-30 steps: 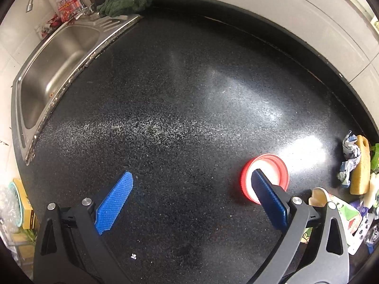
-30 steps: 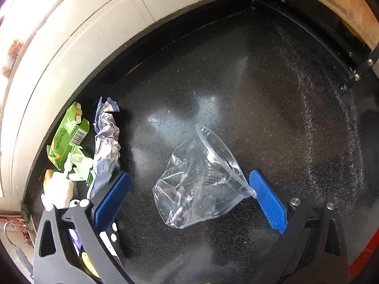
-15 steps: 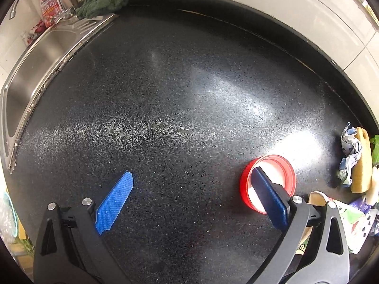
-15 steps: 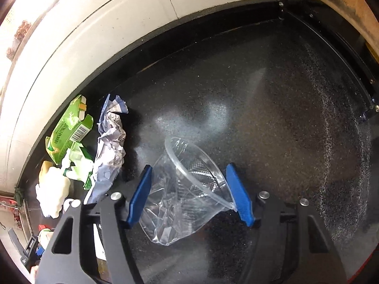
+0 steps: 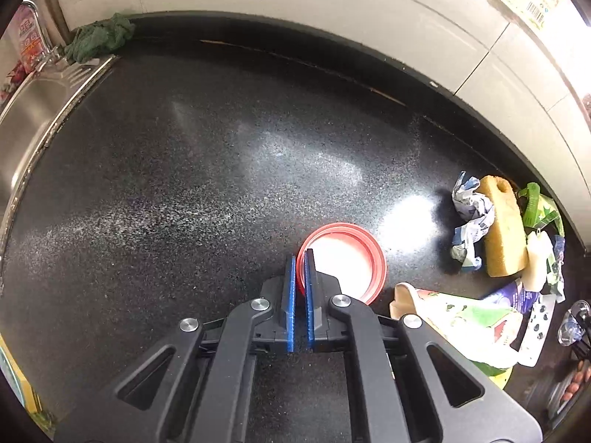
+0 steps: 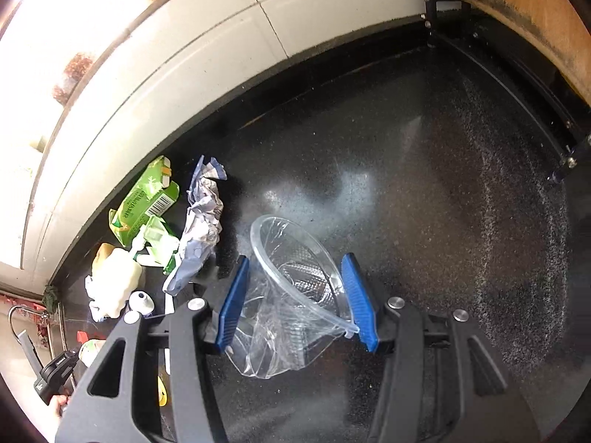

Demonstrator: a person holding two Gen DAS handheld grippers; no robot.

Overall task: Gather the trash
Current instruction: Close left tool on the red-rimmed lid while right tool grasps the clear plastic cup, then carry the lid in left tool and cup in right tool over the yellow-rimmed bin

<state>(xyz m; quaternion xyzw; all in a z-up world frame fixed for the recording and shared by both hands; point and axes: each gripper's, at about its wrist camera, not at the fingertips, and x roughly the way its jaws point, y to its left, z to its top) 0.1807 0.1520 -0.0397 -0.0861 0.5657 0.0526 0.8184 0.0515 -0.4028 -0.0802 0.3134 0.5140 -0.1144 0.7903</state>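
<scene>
The black speckled worktop (image 5: 192, 170) runs from a steel sink (image 5: 26, 118) at the far left to a heap of rubbish by the tiled wall. That heap holds a yellow sponge (image 5: 502, 229), a crumpled paper wrapper (image 5: 471, 214), a green carton (image 6: 142, 199) and a flattened printed pouch (image 5: 465, 321), all lying close together.

Just beside the heap lies a red lid (image 5: 343, 258) with a pale inside. A second ago the left claw (image 5: 300, 269) stood spread wide with one pad over this lid; now its pads are pressed together on the lid's near rim, the thin red wall pinched between them. The lid looks as if it is resting on the worktop, so I judge it gripped but not yet lifted.

The crushed clear plastic cup (image 6: 291, 288) lies on its side on the worktop in the right wrist view. The right claw (image 6: 295, 295) was also wide open a second ago; its jaws are closing now, with the cup between them, the right pad against the rim and the left pad meeting the crumpled film.

Both pieces of trash therefore appear secured or nearly so. The soft cup may buckle further and slip, so its hold looks the less certain of the two.
</scene>
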